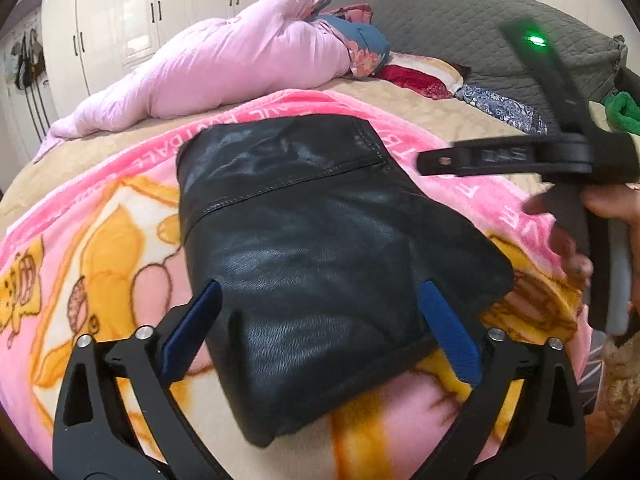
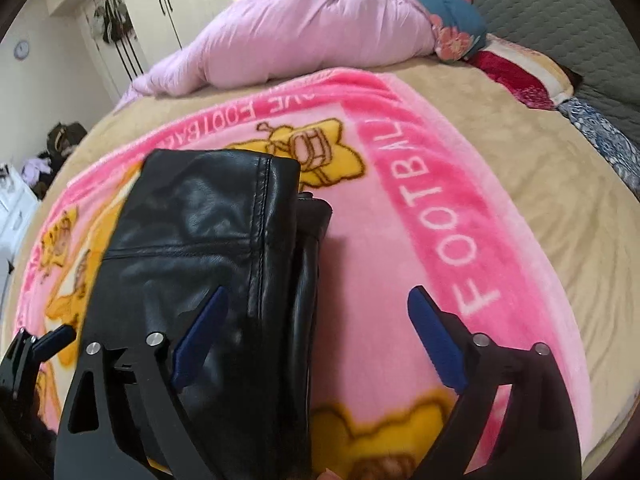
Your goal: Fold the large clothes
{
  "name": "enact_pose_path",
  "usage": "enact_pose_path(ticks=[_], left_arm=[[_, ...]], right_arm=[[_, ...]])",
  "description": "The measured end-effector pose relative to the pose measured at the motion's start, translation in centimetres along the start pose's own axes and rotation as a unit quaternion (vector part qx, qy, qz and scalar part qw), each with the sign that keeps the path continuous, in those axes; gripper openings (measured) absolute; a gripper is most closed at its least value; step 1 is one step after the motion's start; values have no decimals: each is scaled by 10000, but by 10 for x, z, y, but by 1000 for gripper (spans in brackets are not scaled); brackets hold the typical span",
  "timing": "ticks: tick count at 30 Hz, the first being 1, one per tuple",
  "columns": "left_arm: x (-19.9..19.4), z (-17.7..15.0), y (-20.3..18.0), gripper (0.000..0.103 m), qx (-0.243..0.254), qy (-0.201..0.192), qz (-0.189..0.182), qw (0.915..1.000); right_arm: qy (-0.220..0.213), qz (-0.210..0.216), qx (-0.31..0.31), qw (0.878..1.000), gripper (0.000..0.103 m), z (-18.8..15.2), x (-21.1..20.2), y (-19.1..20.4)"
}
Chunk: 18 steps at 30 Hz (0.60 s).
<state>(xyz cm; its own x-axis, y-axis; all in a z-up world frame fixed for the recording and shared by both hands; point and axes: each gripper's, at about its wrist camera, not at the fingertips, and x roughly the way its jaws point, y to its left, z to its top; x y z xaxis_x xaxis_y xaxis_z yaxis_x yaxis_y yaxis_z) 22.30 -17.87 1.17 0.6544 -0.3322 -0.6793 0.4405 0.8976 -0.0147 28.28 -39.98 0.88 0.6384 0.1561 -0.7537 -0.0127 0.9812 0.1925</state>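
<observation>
Both handheld grippers are standing wide apart over a folded black leather garment on a bed, neither one pinching anything. From the left wrist camera, the left gripper is hovering at the near end of the garment, its blue-padded fingers spread to either side of the bundle without pressing on it. From the right wrist camera, the right gripper is hanging with its jaws parted over the garment's right edge and the bare blanket beside it; the left finger sits in front of the leather, the right one over pink fleece.

The garment is lying in a compact rectangle, seams and a stitched hem showing, on a pink fleece blanket printed with yellow cartoon figures and the word FOOTBALL. The blanket is spreading across a beige bed cover. A rumpled lilac duvet is heaped along the far side, with patterned pillows next to it and a grey quilted headboard behind. In the left view, a person's hand is gripping the right tool's blurred black handle at the frame's right edge. White wardrobe doors are lining the wall.
</observation>
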Motion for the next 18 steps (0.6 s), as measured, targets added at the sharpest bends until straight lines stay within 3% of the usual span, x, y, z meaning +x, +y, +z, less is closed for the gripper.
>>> enact_pose_path(ticks=[8, 18], left_arm=[[-40, -5, -2, 94, -46, -254, 239, 9994], [-109, -26, 4, 94, -415, -716, 105, 9965]], right_arm=[[-480, 98, -34, 9988, 97, -34, -69, 14], [-1271, 203, -166, 9915, 98, -84, -158, 56]])
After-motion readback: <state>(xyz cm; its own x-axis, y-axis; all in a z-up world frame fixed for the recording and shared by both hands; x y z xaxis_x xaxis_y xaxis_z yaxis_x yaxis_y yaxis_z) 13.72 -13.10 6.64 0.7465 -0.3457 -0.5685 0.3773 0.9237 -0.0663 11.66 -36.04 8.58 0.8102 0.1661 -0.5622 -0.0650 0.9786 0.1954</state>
